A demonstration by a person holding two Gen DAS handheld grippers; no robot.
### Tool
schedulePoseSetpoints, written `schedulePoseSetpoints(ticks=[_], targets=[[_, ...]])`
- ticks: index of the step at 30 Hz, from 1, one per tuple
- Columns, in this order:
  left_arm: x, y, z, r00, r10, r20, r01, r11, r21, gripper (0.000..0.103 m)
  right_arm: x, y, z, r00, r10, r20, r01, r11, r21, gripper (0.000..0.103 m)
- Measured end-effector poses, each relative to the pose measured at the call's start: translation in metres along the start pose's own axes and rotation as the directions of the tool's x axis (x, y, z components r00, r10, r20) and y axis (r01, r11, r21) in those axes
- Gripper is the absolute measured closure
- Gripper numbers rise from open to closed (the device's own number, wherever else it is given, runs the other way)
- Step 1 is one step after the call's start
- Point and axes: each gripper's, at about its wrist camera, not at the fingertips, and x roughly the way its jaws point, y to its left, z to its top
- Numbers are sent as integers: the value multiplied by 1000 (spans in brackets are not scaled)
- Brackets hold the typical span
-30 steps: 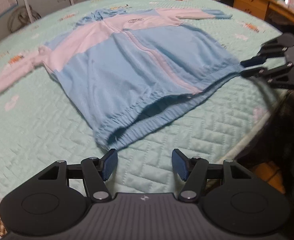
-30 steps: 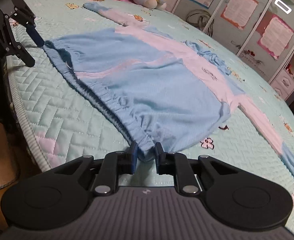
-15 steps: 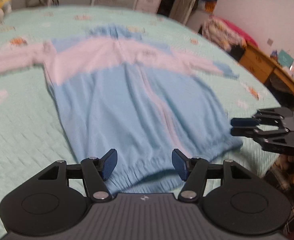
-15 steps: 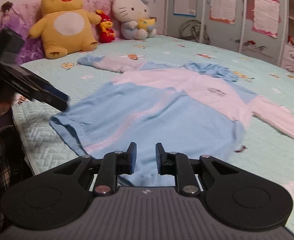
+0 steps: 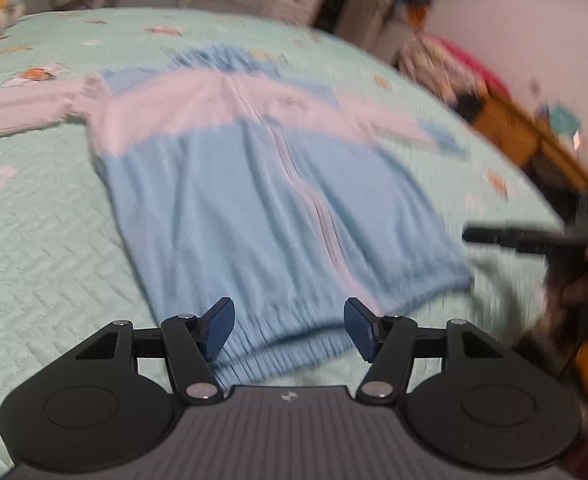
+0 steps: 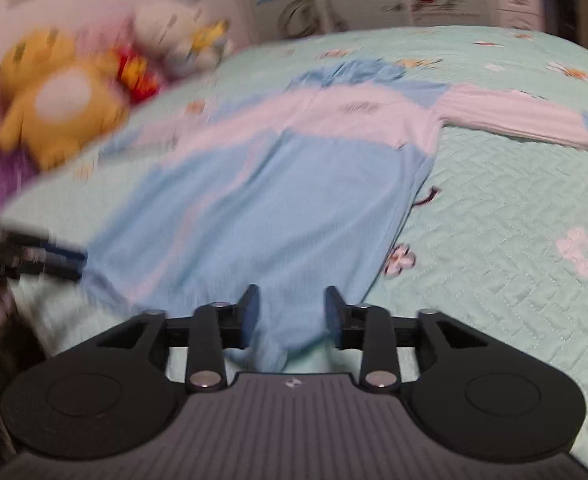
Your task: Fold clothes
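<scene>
Right wrist view first: the right gripper [image 6: 291, 312] has its fingers [image 6: 249, 308] parted, and a bunched corner of the hem sits in the gap between them at the bottom centre of the frame. A second ago those same fingers were pinched shut on that corner, so they have let go, or nearly; with the blur I cannot tell whether cloth still brushes a pad. In the left wrist view the left gripper [image 5: 285, 326] is spread wide, as it was a second ago, with the ribbed hem lying loose across the gap at the lower middle of the frame and nothing clamped.

Outward from there, the blue and white zip jacket [image 5: 277, 200] lies flat and face up on the mint quilted bed [image 5: 45, 248], body straight, both sleeves stretched out toward the left and right edges of the frame, hood at the top. A second ago the hem gaped open and sat askew; now it looks drawn level and closed.

My reading is that the hem tug served to smooth the garment, and it lies spread but not folded. Plush toys [image 6: 61, 116] sit at the upper left of the right wrist frame, well clear. Both frames are smeared with motion, so the grippers are on the move.
</scene>
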Motion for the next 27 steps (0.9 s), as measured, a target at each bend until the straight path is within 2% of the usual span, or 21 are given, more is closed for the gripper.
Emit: schedulePoseSetpoints(ticks=[1,3,6,9,13,16,18,19,20,21,22,23,24,27], targets=[[-3,6,1,999,14,30,-13,999,-41,37,1,-2,2,999,-36,12,36,999,24,52],[-3,23,1,997,58,52,-50,989,-142,35,6,-11,2,999,-50,-8,51,995,87,52],[2,51,-1,991,121,52,-100,948,-303,35,16,-28,-6,997,39,-60,-24,971,238,52],[15,76,-5,994,99,33,-74,892,-445,36,20,-40,-14,994,93,-60,-68,941,332,52],[30,92,-5,998,26,60,11,831,-556,38,25,-49,-16,991,126,-46,-97,910,404,53],[36,105,-4,994,-11,109,79,762,-643,39,28,-54,-16,990,137,-45,-105,897,429,61],[38,111,-4,992,-9,128,93,733,-673,39,30,-57,-17,989,145,-44,-110,889,445,70],[39,112,-3,992,-4,127,90,731,-677,41,31,-58,-17,988,148,-44,-113,884,453,78],[41,111,-2,993,4,120,78,736,-672,48,32,-59,-17,987,152,-43,-115,880,461,87],[42,110,-1,994,13,112,66,741,-668,54,33,-61,-18,988,150,-45,-113,879,463,91],[44,109,-1,994,17,104,57,745,-665,71,33,-62,-19,988,148,-48,-109,879,464,99],[46,109,-1,995,12,94,54,745,-665,96,34,-63,-20,988,145,-51,-105,879,465,103],[48,110,-2,996,8,89,54,743,-667,103,33,-64,-20,988,144,-51,-104,879,465,103],[42,116,-11,995,26,91,43,734,-678,103,30,-65,-20,989,135,-52,-96,881,463,103]])
